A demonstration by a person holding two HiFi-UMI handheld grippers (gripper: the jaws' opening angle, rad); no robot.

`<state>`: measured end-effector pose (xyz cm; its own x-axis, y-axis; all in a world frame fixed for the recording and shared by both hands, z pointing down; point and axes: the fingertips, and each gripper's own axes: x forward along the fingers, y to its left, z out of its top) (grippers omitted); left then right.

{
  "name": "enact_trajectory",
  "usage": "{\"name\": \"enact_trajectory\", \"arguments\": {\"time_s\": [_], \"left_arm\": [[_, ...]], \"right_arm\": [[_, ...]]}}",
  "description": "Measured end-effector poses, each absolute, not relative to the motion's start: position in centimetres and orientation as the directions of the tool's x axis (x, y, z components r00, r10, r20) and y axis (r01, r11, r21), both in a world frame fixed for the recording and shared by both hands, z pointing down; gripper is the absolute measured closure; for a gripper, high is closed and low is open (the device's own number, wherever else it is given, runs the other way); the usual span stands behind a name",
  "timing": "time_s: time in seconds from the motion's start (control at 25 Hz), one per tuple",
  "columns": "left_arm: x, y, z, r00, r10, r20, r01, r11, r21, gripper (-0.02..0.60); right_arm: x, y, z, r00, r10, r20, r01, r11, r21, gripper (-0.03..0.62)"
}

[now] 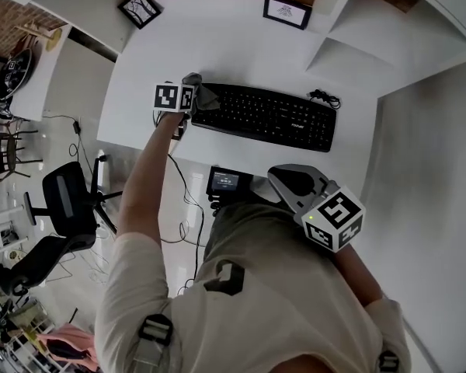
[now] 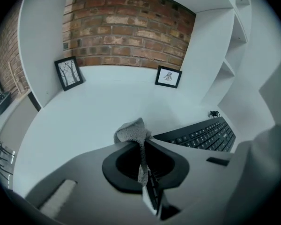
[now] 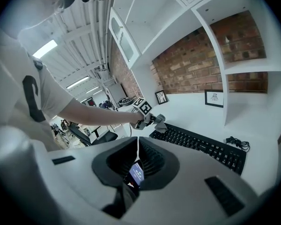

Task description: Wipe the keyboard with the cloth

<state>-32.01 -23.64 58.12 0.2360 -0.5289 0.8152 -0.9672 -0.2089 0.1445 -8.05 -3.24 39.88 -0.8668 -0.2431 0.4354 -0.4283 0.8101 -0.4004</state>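
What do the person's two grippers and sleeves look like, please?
The left gripper and right gripper are light grey moulded shells with black ribbed pads lining the jaws. Each carries a white cube printed with black square markers. The person wears a cream short-sleeved T-shirt.

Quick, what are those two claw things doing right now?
The left gripper is closed on the cloth.
The right gripper is closed, holding nothing.

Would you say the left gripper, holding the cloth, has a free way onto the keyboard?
Probably yes: the left gripper, shut on the cloth, is at the keyboard's left end, with nothing else on the keys.
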Motion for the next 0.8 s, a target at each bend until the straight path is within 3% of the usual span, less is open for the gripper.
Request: {"name": "enact_trajectory", "arguments": {"time_s": [0.32, 0.8], "left_arm": [[-31.4, -24.8, 60.0, 0.207, -0.502, 0.839, -0.950, -0.308, 0.050, 0.572], [-29.2, -25.1, 60.4, 0.187, -0.497, 0.848, -0.947, -0.321, 0.021, 0.572]], "right_arm": [[-7.2, -4.4, 40.2, -0.847, -0.286, 0.448, -0.478, 0.780, -0.405, 0.588], [-6.2, -5.2, 40.3, -0.860, -0.283, 0.424, -0.463, 0.781, -0.418, 0.588]]}}
